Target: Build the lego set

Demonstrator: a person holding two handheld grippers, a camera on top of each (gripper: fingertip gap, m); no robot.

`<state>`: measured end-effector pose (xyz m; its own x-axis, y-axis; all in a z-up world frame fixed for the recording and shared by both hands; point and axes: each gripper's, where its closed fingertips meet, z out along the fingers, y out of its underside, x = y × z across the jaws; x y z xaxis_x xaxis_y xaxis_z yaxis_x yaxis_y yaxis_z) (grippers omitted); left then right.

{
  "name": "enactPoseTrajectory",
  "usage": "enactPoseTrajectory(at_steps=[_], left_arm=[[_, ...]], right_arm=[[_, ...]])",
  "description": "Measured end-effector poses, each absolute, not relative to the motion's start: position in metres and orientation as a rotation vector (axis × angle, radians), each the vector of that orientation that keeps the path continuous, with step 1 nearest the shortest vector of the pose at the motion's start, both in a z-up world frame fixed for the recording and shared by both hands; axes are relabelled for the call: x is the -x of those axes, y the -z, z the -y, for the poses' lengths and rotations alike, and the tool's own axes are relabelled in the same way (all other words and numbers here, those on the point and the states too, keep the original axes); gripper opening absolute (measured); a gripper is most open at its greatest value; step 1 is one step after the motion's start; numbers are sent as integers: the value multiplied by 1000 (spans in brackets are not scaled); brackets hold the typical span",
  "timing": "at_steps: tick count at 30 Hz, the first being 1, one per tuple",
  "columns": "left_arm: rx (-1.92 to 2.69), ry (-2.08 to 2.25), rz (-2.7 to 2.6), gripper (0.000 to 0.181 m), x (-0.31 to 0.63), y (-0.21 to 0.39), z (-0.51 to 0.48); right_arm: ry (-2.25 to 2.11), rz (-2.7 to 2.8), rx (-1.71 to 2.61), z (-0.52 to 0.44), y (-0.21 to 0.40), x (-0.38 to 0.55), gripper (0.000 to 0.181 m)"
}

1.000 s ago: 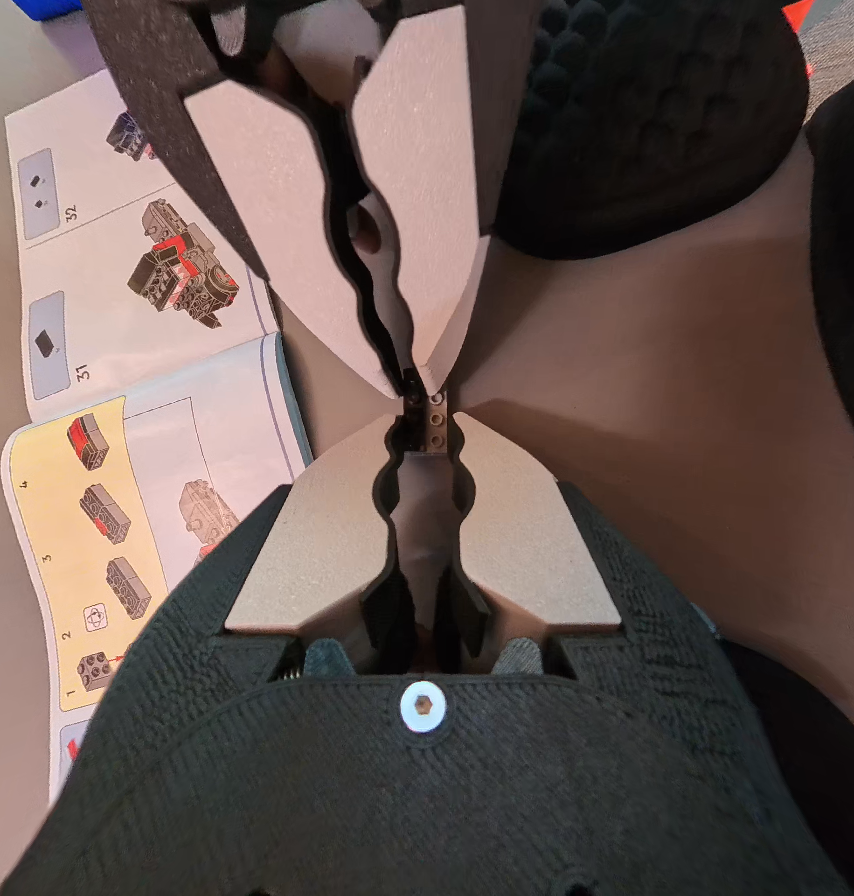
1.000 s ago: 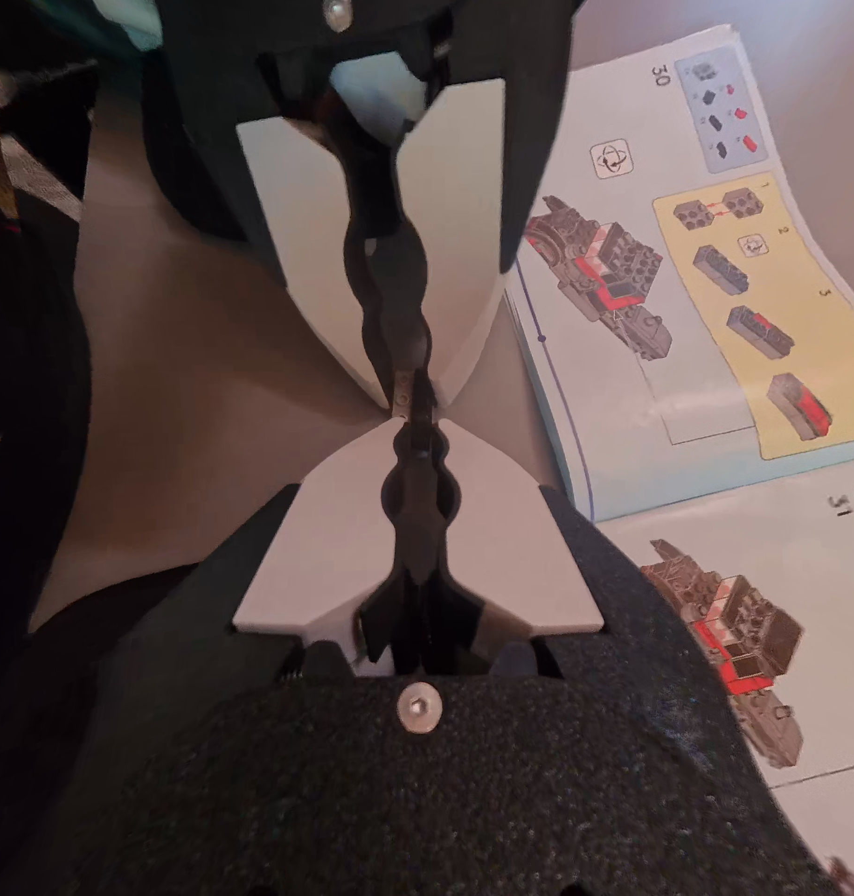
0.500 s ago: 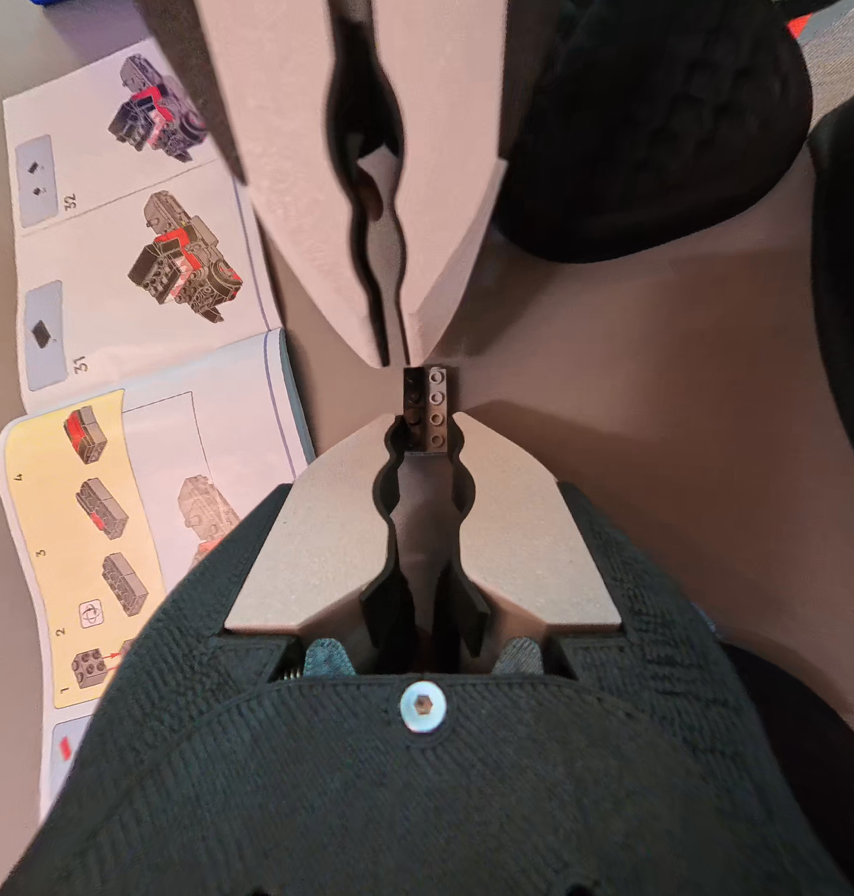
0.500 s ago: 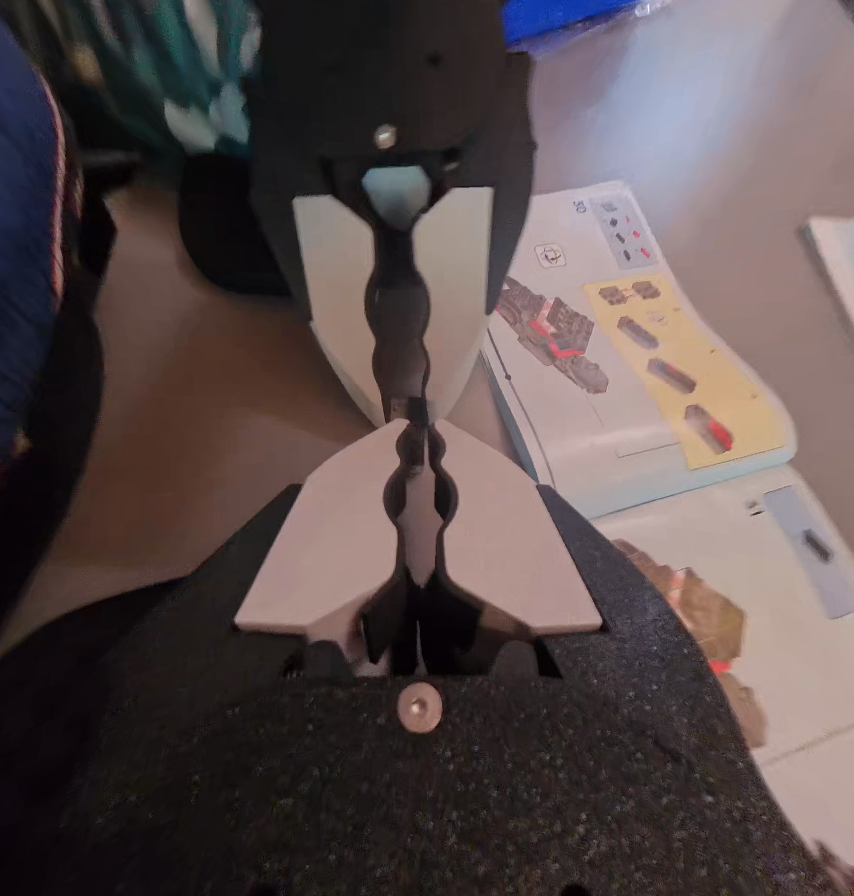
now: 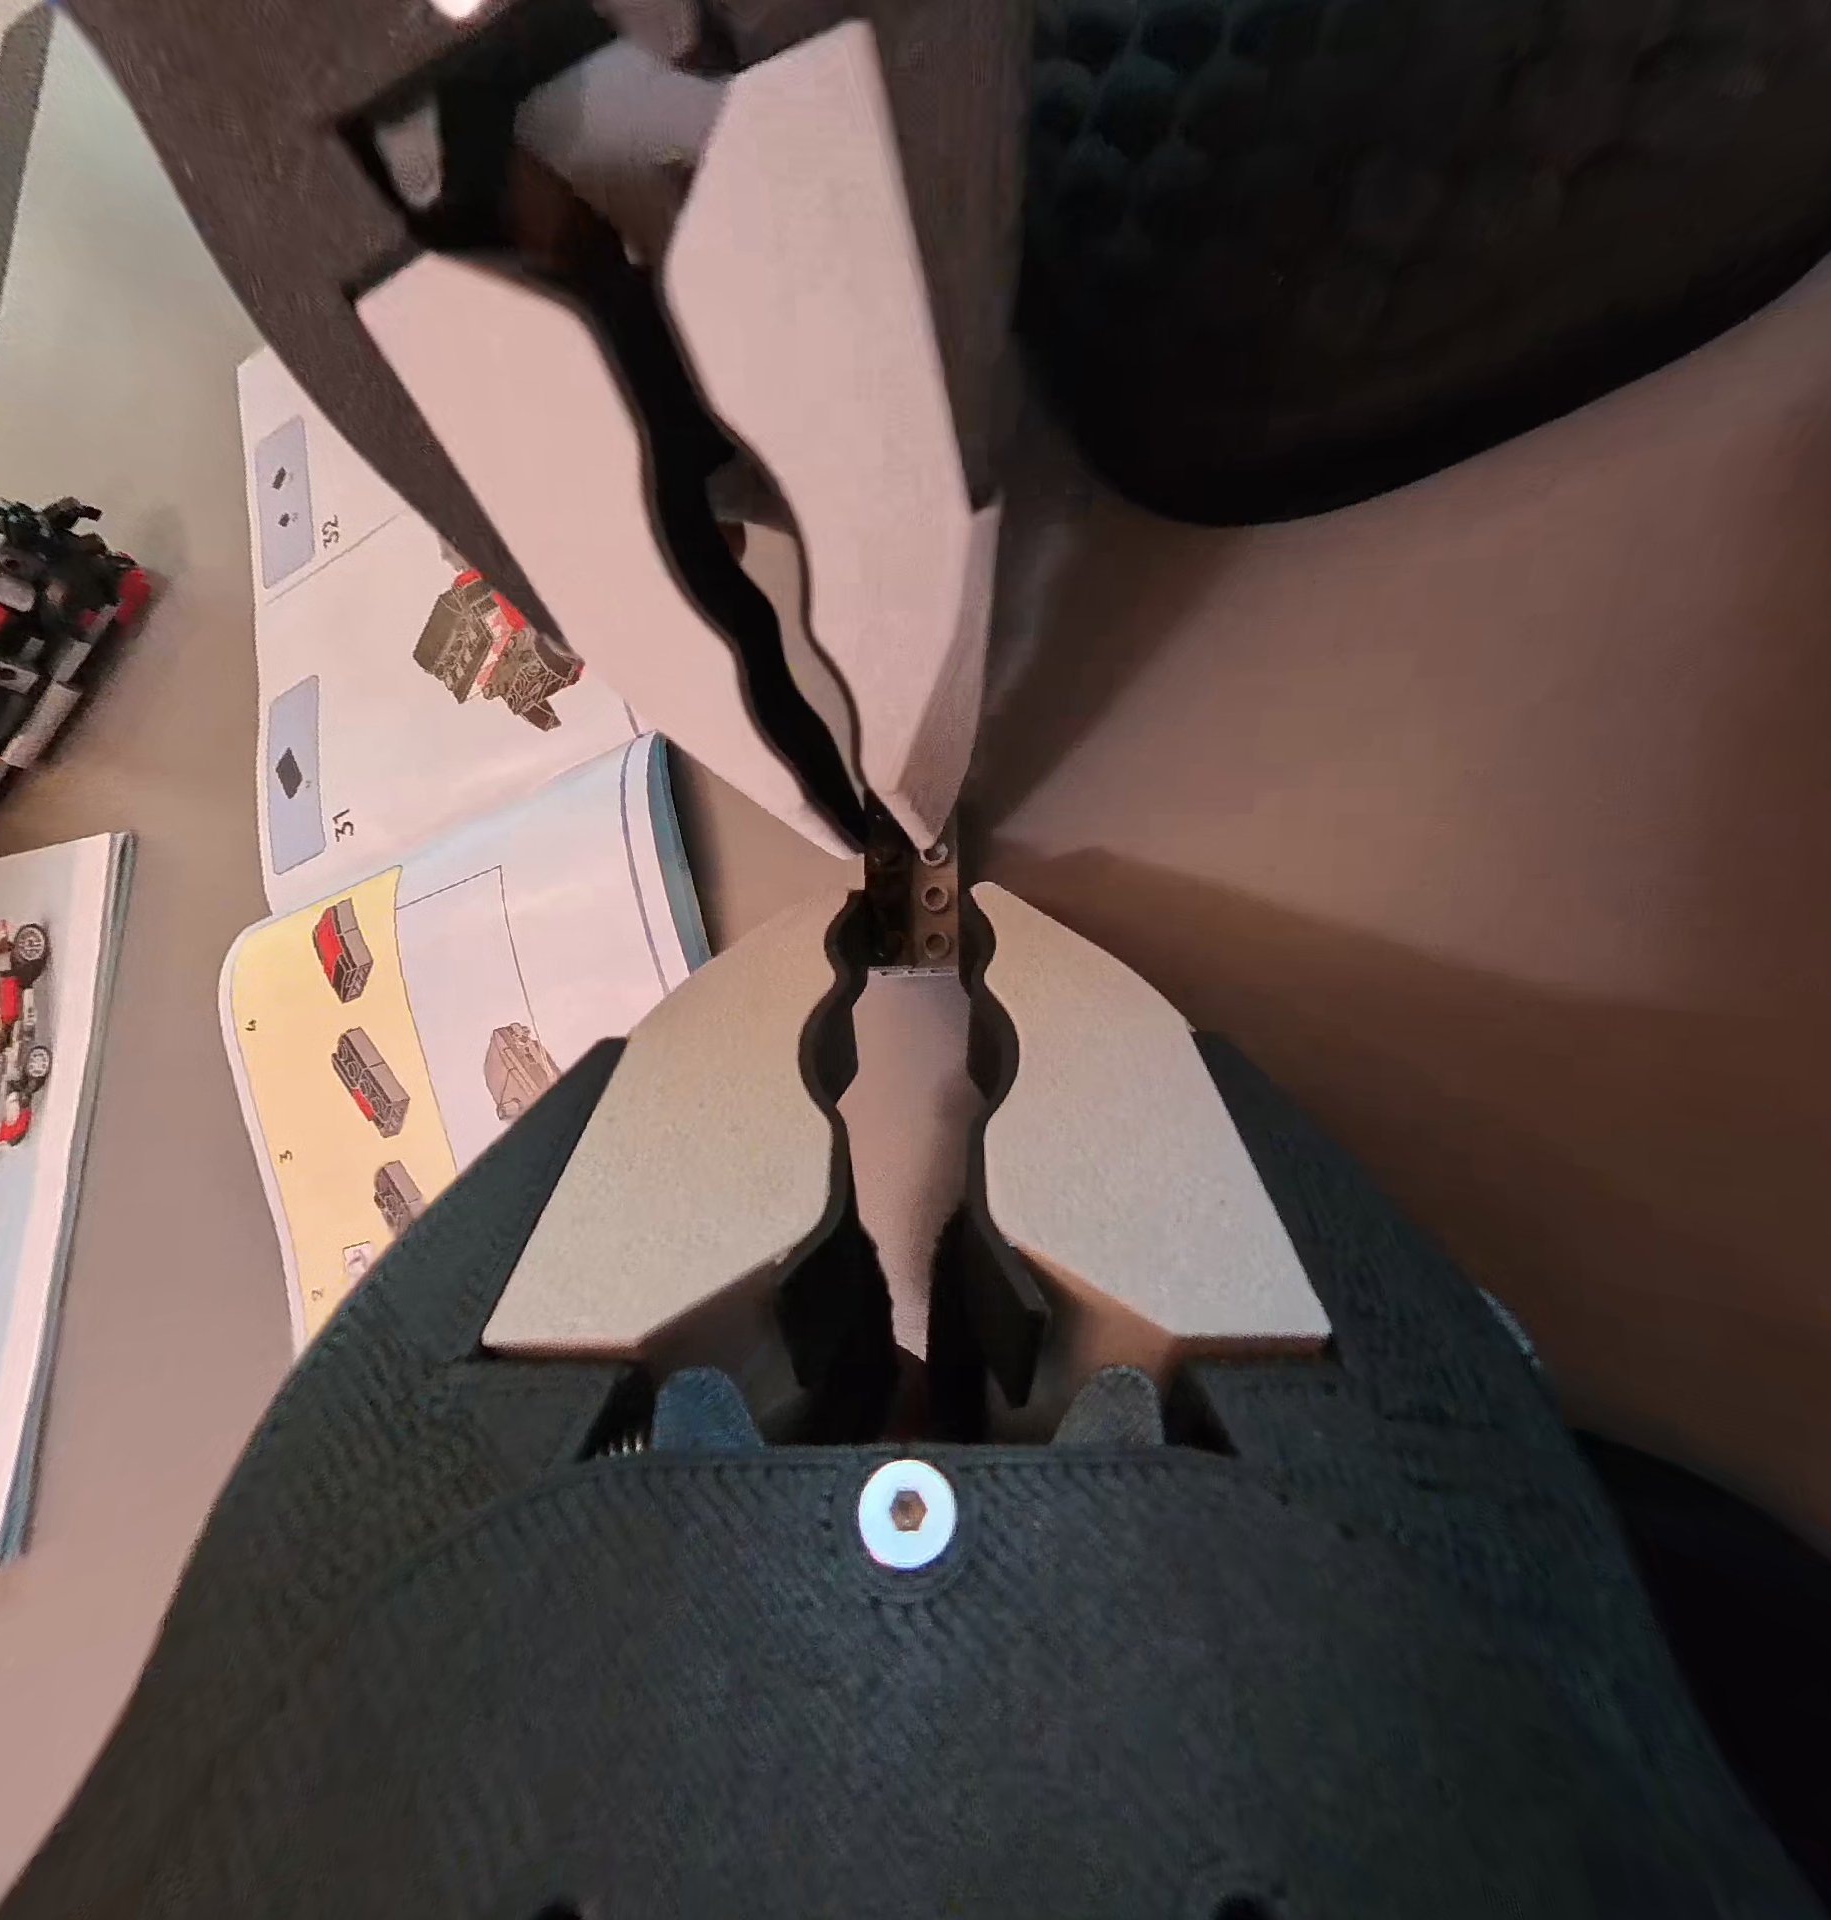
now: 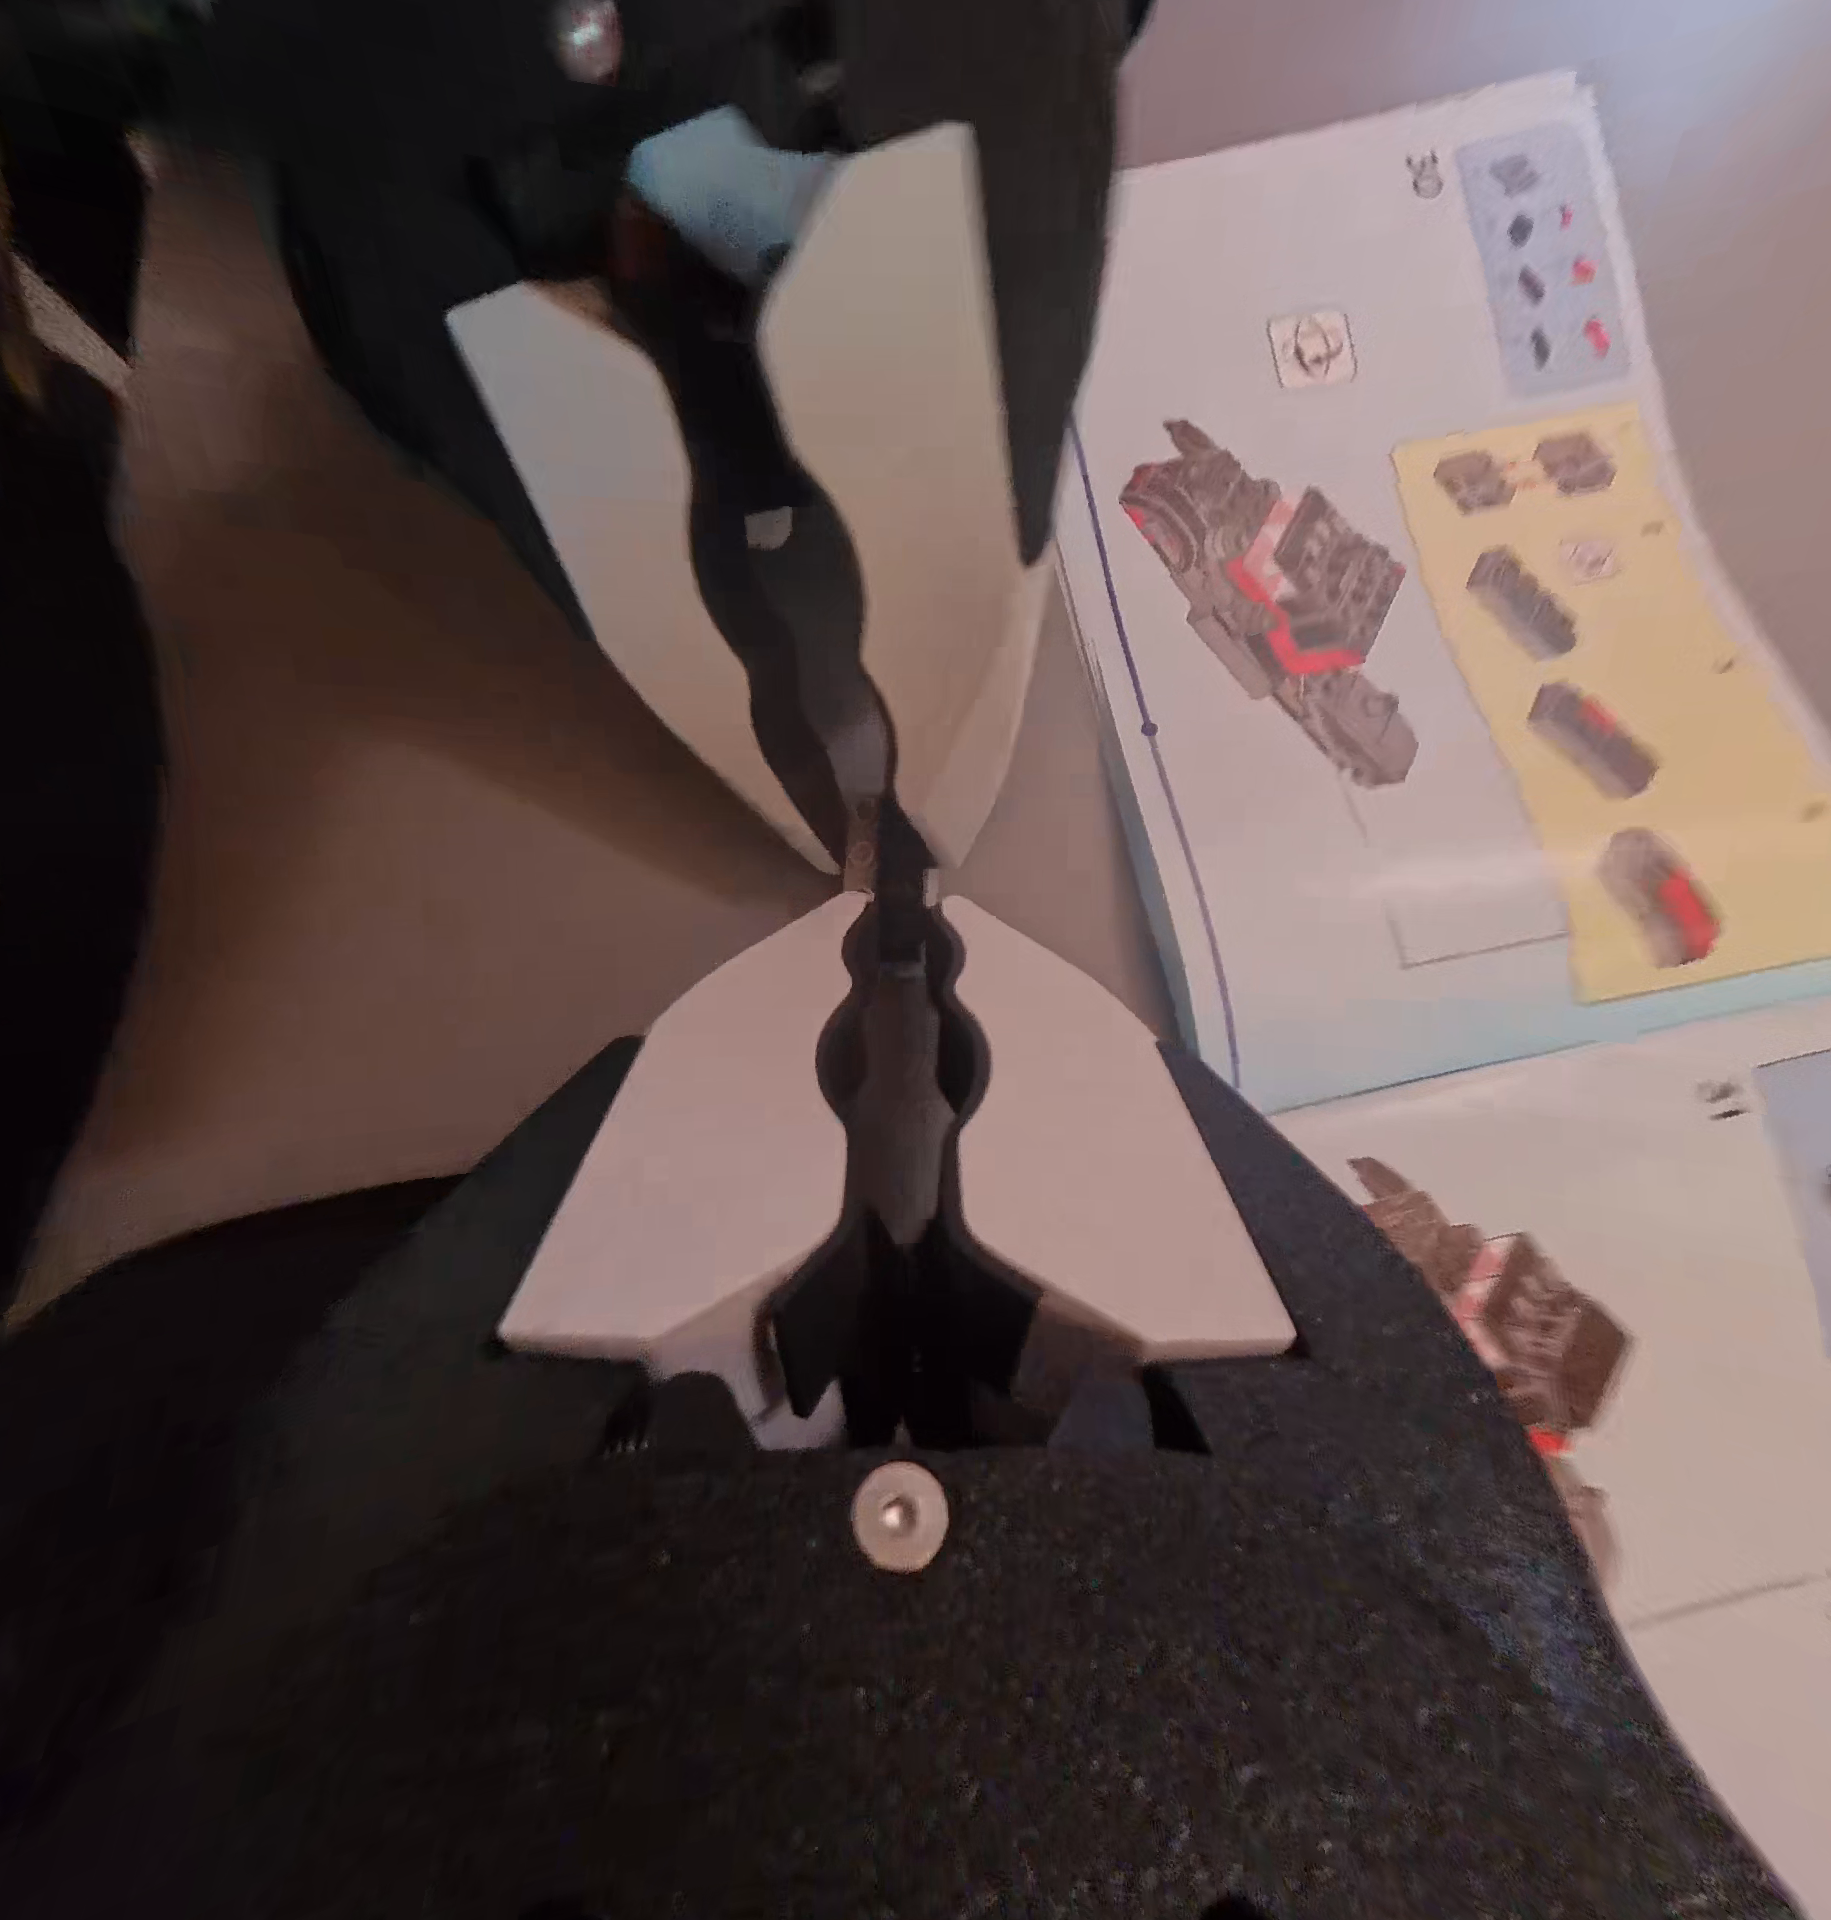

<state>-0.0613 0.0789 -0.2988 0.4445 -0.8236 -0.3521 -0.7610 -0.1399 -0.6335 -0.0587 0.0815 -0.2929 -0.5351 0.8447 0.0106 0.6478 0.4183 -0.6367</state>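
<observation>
My left gripper is shut on a small brick assembly, a grey-brown studded brick with a black piece beside it, held above the table. My right gripper comes in from above, tip to tip with the left, and its tips pinch the black end of the assembly. In the right wrist view my right gripper holds the black piece between its tips, and the left gripper meets it from the top. The view is blurred.
An open instruction booklet lies on the table left of the grippers; it also shows in the right wrist view. A second booklet and a partly built red and black model lie farther left. A black bumpy object sits behind. Only a small space, under 4 cm, lies between the two pairs of fingers.
Half a second ago my right gripper was drawn back, clear of the assembly; now its tips are on it again. The left gripper has kept its hold throughout.
</observation>
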Motion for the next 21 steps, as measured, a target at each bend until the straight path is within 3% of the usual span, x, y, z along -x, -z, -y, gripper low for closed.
enactPoseTrajectory(at_steps=[7, 14, 21], left_arm=[[2017, 266, -1275, 17, 61, 301, -79], [2044, 325, -1248, 17, 61, 301, -79], [2046, 338, -1238, 17, 61, 301, -79]], right_arm=[[-444, 2272, 918, -83, 289, 60, 8], [-865, 2229, 1243, -79, 284, 51, 8], [-793, 2295, 1264, -76, 291, 54, 8]])
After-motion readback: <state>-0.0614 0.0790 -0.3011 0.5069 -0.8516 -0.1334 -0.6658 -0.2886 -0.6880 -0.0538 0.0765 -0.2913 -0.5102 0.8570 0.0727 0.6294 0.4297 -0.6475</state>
